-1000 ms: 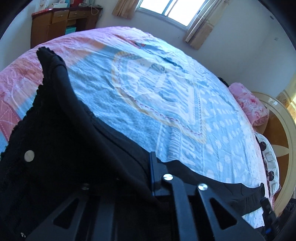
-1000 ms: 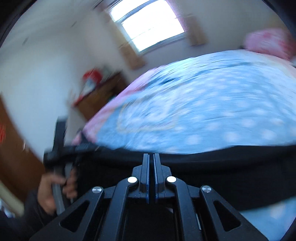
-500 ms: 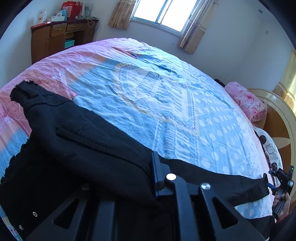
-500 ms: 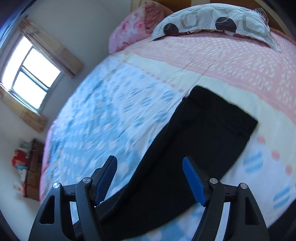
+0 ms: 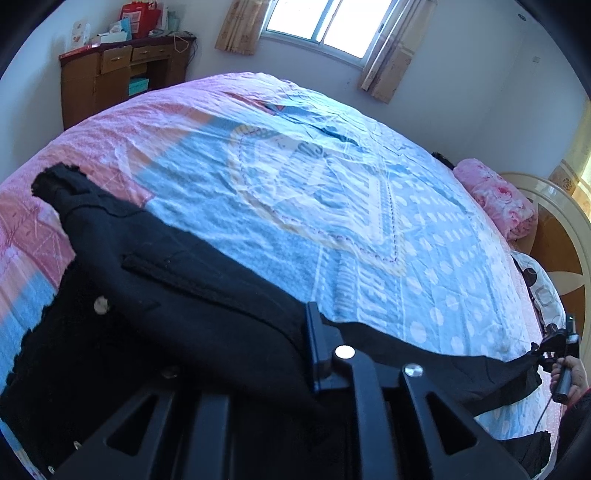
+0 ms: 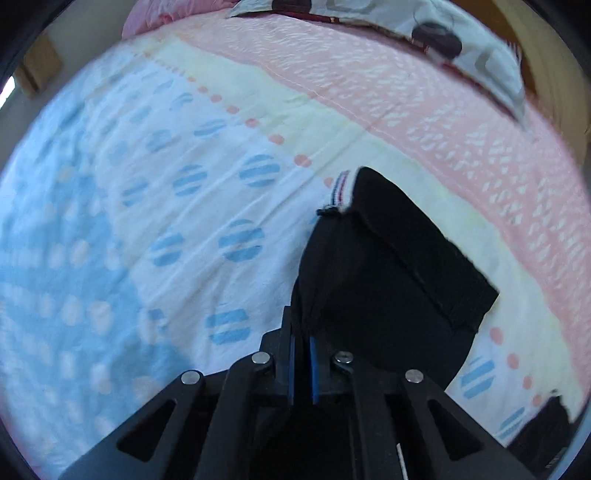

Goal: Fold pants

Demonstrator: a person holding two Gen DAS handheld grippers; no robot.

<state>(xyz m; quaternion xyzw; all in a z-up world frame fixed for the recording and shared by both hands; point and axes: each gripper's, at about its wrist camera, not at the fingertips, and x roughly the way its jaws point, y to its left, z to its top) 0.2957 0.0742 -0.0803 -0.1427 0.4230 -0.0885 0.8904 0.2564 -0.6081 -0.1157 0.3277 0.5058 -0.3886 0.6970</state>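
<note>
While spread along the near edge of the bed:
Pants [image 5: 192, 295]: black, waist end with a metal button [image 5: 101, 305] at left, one leg running right toward the far hand-held gripper; leg end [image 6: 399, 266] lying flat near the pink border of the quilt.
Left hand-held gripper [image 5: 295, 354]: low over the waist end, cloth draped across its left finger and bunched against the right finger [image 5: 321, 343]; clamped or not, cannot tell.
Right hand-held gripper [image 6: 302, 350]: blue pads [image 6: 314, 363] pressed together on a pinch of black cloth at the leg end; seen also from the left wrist at far right [image 5: 557, 347], held in a hand [image 5: 570, 376].
Bed [image 5: 332, 221]: quilt in blue, white and pink, with dots and a central motif.
Pillow [image 6: 443, 40]: white with dark circles, at the head of the bed, well apart from the leg end.
Pink bundle [image 5: 498, 199]: rolled, floral, beside the headboard [image 5: 565, 236].
Cabinet [image 5: 110, 77]: wooden, against the far wall, boxes on top.
Window [image 5: 325, 26]: bright, curtains at both sides.
</note>
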